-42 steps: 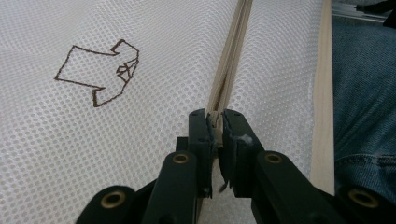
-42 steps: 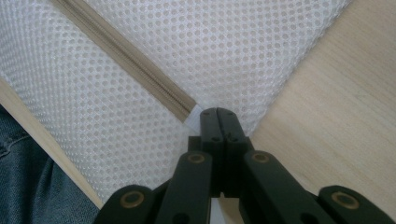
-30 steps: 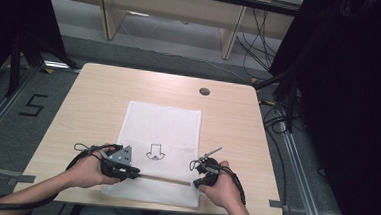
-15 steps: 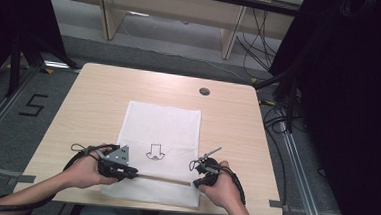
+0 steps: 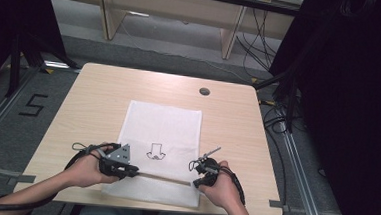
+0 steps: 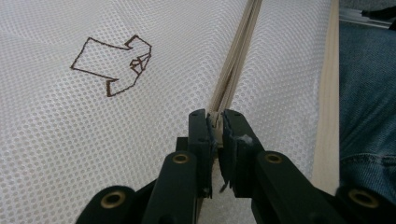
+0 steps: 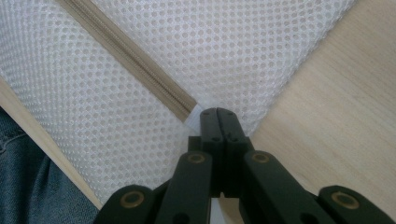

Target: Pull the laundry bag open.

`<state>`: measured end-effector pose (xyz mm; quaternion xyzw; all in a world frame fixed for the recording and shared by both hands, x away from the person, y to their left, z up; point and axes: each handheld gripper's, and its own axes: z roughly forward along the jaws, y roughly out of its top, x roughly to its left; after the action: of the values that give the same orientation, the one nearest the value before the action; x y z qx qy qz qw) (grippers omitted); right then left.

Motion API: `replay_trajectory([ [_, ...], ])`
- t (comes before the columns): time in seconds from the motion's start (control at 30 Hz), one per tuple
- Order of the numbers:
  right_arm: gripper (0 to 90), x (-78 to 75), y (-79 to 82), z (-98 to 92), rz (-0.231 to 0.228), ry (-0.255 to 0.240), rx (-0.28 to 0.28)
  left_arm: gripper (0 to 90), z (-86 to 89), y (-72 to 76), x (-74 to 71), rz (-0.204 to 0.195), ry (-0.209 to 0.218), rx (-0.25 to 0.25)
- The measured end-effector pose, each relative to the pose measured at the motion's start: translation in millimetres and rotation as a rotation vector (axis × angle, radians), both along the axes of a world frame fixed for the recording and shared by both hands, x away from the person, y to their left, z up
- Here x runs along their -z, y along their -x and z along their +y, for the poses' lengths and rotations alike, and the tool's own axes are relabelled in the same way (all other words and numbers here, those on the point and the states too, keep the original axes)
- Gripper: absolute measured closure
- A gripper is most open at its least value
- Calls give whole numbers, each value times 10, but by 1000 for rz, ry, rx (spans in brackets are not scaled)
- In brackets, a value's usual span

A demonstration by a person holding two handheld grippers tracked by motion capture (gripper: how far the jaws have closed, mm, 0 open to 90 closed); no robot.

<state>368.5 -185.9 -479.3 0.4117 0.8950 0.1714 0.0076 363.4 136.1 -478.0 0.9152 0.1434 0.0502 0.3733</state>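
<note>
High view overhead, facing forward-down; both tongs views close, sharing white mesh bag (image 5: 161, 136) zipper (image 6: 233, 70).

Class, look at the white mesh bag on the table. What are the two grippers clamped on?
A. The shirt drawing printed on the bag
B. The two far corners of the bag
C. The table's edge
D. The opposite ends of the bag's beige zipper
D: the left gripper pinches one end of the beige zipper on the mesh bag, and the right gripper is shut on its other end.
</note>
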Motion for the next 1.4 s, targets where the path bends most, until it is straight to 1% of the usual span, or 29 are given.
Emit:
replay_trajectory([
  [0.1, 900, 0, 1, 6, -1, 5, -1, 820, 8, 10, 5, 5, 0, 2],
  [0.17, 900, -3, 0, 3, 6, 2, 4, 820, 6, 26, 12, -1, -6, 3],
  [0.2, 900, -3, 4, 1, 12, 4, 21, 820, 5, 29, 15, -15, -13, 11],
  [0.23, 900, 4, -5, -7, 0, -5, 3, 821, 0, 41, 19, -19, -20, 10],
  [0.27, 900, 3, 0, -3, 2, -1, 10, 821, 0, 45, 21, -27, -60, 16],
  [0.3, 900, -1, 3, 0, 5, 1, 7, 821, 17, 45, 26, -72, -107, 24],
  [0.33, 900, 0, -1, -1, 0, 1, -1, 821, 61, 20, 29, -59, -121, 35],
  [0.37, 900, -3, 0, 0, 2, 3, 1, 821, 91, 25, 43, -16, -61, 2],
  [0.4, 900, 0, -1, -2, 5, -1, 5, 821, 112, 35, 39, 2, -28, -12],
  [0.43, 900, -3, 2, -1, 15, 3, 19, 821, 117, 46, 29, 6, -18, -11],
  [0.47, 900, 5, -11, -8, 5, -3, 0, 821, 114, 51, 20, -4, -23, -8],
  [0.57, 900, -9, 1, 11, 15, 16, 19, 820, 110, 47, 36, 1, -16, -10],
  [0.6, 900, 0, -4, 3, 1, 5, -3, 820, 117, 43, 42, -1, -21, -10],
  [0.63, 900, -2, 8, 5, 11, -3, 15, 820, 124, 41, 42, -12, -31, -4],
  [0.67, 900, 5, -4, -11, 1, -7, 0, 820, 129, 44, 44, 2, -24, -8],
  [0.7, 900, 6, -7, -17, 4, -13, 2, 821, 140, 45, 46, -16, -47, -11],
  [0.73, 900, 7, -8, -20, 4, -14, 4, 820, 163, 40, 44, -18, -54, -12],
  [0.77, 900, -1, -3, -15, 18, -7, 16, 821, 188, 40, 49, 11, -19, -25],
  [0.83, 900, 1, -5, -13, 15, -5, 10, 821, 233, 46, 38, -15, -51, -33],
  [0.9, 900, 3, -9, -15, 14, -6, 7, 820, 272, 50, 36, 6, -20, -44],
  [1.0, 900, 3, -7, -7, 11, -1, 10, 820, 271, 53, 29, 0, -29, -33],
  [1.03, 900, 3, -6, -7, 11, -1, 10, 820, 269, 57, 39, -1, -17, -42],
  [1.1, 900, 3, -6, -16, 12, -8, 6, 820, 275, 56, 44, 2, -19, -42],
  [1.17, 900, 9, -10, -21, 3, -14, -1, 821, 285, 51, 53, -15, -55, -37],
  [1.2, 900, 3, -6, -17, 14, -10, 12, 820, 312, 45, 55, -11, -62, -41],
  [1.23, 900, -3, -3, -16, 18, -4, 18, 821, 340, 41, 60, 15, -31, -52],
  [1.27, 900, -2, -4, -16, 19, -6, 16, 820, 355, 47, 53, 27, -9, -56],
  [1.37, 900, 2, -10, -16, 13, -12, 5, 820, 341, 64, 25, -1, -28, -49],
  [1.4, 900, 0, -7, -10, 19, -4, 17, 820, 342, 59, 29, 1, -30, -51],
])
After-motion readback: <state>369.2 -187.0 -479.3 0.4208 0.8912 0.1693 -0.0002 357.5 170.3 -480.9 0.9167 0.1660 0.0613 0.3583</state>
